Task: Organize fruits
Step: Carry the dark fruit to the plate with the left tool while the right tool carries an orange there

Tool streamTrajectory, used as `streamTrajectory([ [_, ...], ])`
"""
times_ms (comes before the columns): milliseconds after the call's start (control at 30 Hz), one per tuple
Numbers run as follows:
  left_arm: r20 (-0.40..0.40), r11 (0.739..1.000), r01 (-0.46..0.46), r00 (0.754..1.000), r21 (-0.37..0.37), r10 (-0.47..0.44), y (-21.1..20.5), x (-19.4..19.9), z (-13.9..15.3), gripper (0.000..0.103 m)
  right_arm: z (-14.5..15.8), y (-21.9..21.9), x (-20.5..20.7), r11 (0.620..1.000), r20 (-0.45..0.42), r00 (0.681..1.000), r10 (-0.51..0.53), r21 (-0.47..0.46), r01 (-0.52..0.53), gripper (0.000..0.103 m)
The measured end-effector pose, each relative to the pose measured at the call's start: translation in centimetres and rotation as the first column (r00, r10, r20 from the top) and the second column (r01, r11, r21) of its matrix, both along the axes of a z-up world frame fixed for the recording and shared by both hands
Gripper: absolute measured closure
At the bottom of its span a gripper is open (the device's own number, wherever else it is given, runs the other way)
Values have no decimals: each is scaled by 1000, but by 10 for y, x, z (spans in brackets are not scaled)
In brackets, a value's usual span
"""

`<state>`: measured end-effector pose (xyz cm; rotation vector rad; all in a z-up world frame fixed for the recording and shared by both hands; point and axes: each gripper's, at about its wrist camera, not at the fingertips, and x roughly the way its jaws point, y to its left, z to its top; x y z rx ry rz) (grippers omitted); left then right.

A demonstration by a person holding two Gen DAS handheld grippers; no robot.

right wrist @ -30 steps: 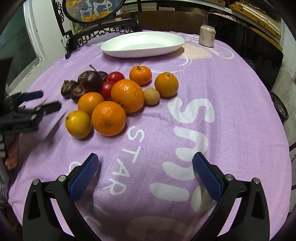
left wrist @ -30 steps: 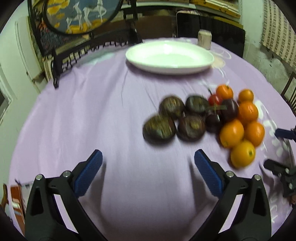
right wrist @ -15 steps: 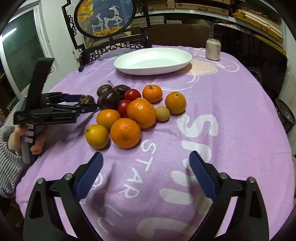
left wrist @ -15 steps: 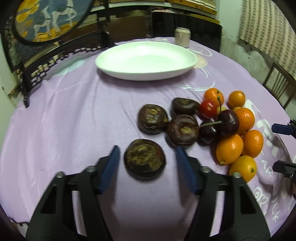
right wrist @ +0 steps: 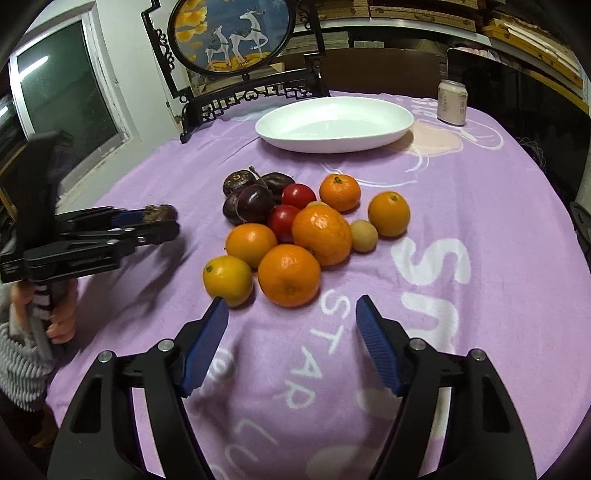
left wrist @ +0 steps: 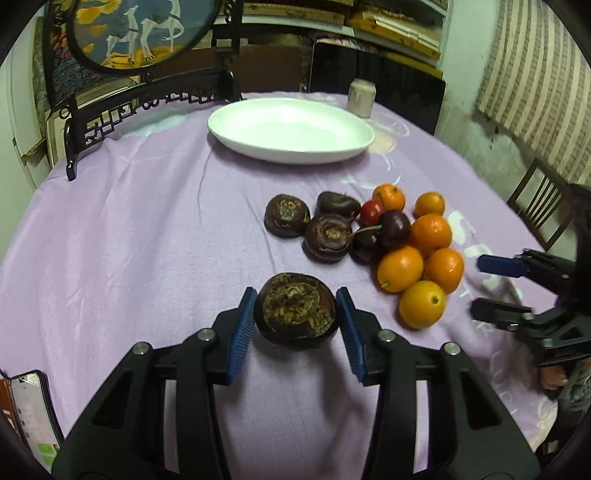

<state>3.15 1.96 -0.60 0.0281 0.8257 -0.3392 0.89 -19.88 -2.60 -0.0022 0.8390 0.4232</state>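
My left gripper (left wrist: 295,319) is shut on a dark brown water chestnut (left wrist: 295,314) and holds it above the purple cloth; it also shows in the right wrist view (right wrist: 160,221). Other dark chestnuts (left wrist: 327,238), cherries (left wrist: 394,228), red tomatoes (right wrist: 298,195) and several oranges (right wrist: 289,275) lie heaped mid-table. A white oval plate (left wrist: 291,129) stands empty at the far side. My right gripper (right wrist: 290,321) is open and empty, just in front of the nearest orange.
A pale drink can (right wrist: 451,101) stands right of the plate (right wrist: 336,123). A black carved stand with a round deer picture (right wrist: 232,33) is at the far table edge. A chair (left wrist: 539,203) stands to the right.
My left gripper closed on the nearest chestnut and lifted it off the cloth. My right gripper narrowed and moved closer to the oranges.
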Motion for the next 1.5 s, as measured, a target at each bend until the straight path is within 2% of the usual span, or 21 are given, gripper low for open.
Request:
streamTrajectory([
  [67,1,1000,-7,1000,2,7,1,1,0,58,-3,4,10,1000,-14,1000,-28,-8,28,30],
  [133,-16,1000,-3,1000,-1,3,1,3,-2,58,-4,3,17,999,-32,999,-15,45,17,33],
  [200,-25,1000,1,1000,2,-1,0,4,-4,58,-8,1,23,997,-59,998,-13,72,18,49],
  [300,-51,1000,12,999,12,-11,-2,7,-11,58,-16,0,28,996,-106,994,-6,83,15,54],
  [433,-73,999,18,997,27,-16,-5,11,-18,58,-14,6,24,998,-72,997,5,65,-1,61],
  [567,-75,999,18,997,30,-16,-6,12,-20,58,-10,10,15,999,-30,999,20,42,-19,62],
  [767,-40,1000,-18,999,-5,17,-2,24,8,58,24,-4,13,995,32,999,-4,104,0,62],
  [933,30,999,-48,998,-19,49,-13,67,49,58,77,-10,56,989,109,992,-67,138,52,62],
  [1067,40,997,-68,997,-36,70,-26,112,61,58,91,-10,108,979,98,989,-106,183,87,62],
  [1267,-1,993,-111,994,-30,111,-33,173,42,58,65,-5,185,969,7,987,-161,191,157,62],
  [1433,-28,994,-104,994,-18,103,-39,201,24,58,43,-1,217,973,-43,985,-168,154,173,62],
  [1500,-29,995,-101,995,-12,100,-43,207,17,54,35,2,221,978,-56,985,-163,119,168,61],
])
